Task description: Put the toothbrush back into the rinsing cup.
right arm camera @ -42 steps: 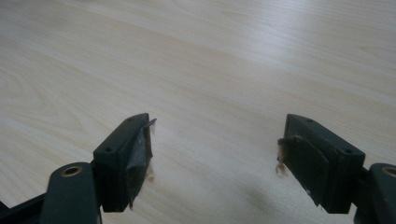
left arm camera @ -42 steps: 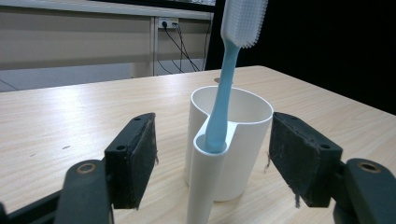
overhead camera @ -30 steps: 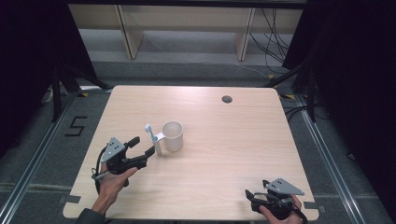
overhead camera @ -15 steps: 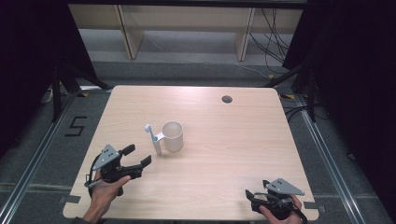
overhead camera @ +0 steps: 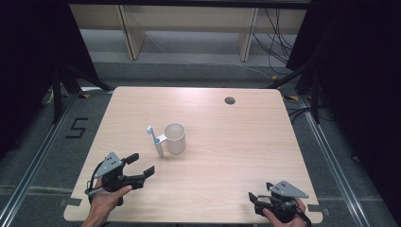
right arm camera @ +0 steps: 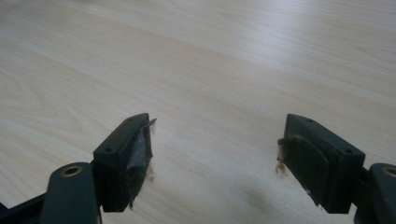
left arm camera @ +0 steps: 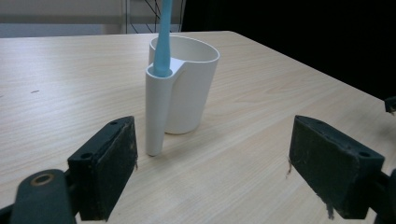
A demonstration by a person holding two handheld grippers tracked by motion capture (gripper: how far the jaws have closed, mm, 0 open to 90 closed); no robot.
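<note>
Standing upright on worktop (overhead camera: 227, 142), white cup (overhead camera: 175, 137) w/ toothbrush (left arm camera: 164, 37) looked light, rigid, slippery; grip at rim; both grippers' fingers (left arm camera: 105, 170) were spread, empty

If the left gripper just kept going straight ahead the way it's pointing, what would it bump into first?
Probably the white cup, or more exactly the holder tube on its side with the blue toothbrush in it. The left gripper is open and aimed at them, with bare table between.

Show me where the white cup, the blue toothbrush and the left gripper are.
white cup (overhead camera: 176, 138), high view, on its outer wall.
blue toothbrush (left arm camera: 163, 44), left gripper view, on its handle above the cup's side holder.
left gripper (overhead camera: 140, 165), high view, midway between its open fingertips.
</note>
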